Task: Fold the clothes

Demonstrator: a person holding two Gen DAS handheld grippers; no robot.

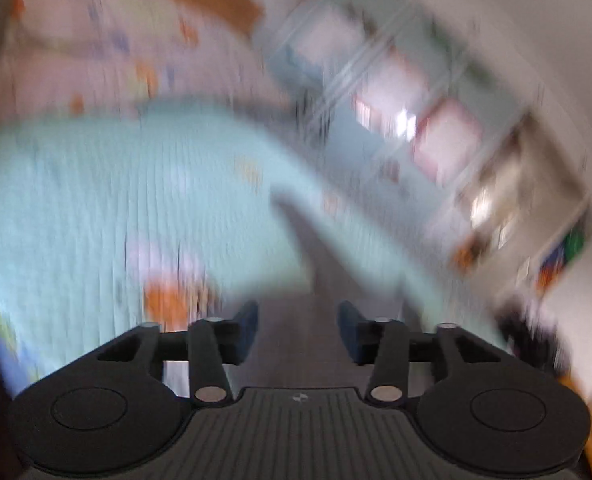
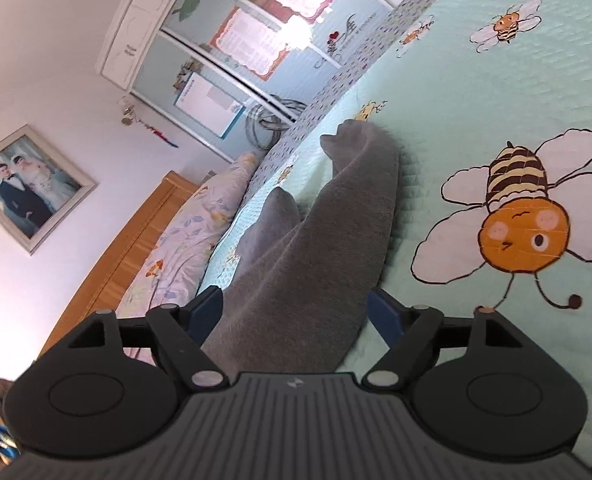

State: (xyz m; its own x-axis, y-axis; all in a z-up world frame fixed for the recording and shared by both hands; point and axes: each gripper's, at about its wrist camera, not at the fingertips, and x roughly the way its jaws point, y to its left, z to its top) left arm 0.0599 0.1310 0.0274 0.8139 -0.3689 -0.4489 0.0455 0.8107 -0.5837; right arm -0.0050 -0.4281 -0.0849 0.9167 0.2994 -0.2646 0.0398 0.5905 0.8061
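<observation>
Mint-green bedding [image 2: 496, 92] printed with cartoon bees covers the bed I'm working over. A big bee print [image 2: 512, 216] sits just right of the grey garment [image 2: 328, 240]. Off the bed's far edge I see a floral pillow [image 2: 184, 240] against a wooden headboard [image 2: 116, 264], a framed photo [image 2: 24, 188] on the wall, and a wardrobe [image 2: 232, 48] with papers stuck on its glass doors.

That grey garment lies on the cover between the fingers of my right gripper [image 2: 296, 312]. Its long axis runs away from the camera, ending in two bunched ends near the bed's edge. The jaws stand wide apart on either side of the cloth, not pinching it.

My left view is heavily blurred. My left gripper [image 1: 298, 332] has its jaws apart with nothing between them, over the same green cover [image 1: 96, 208].
</observation>
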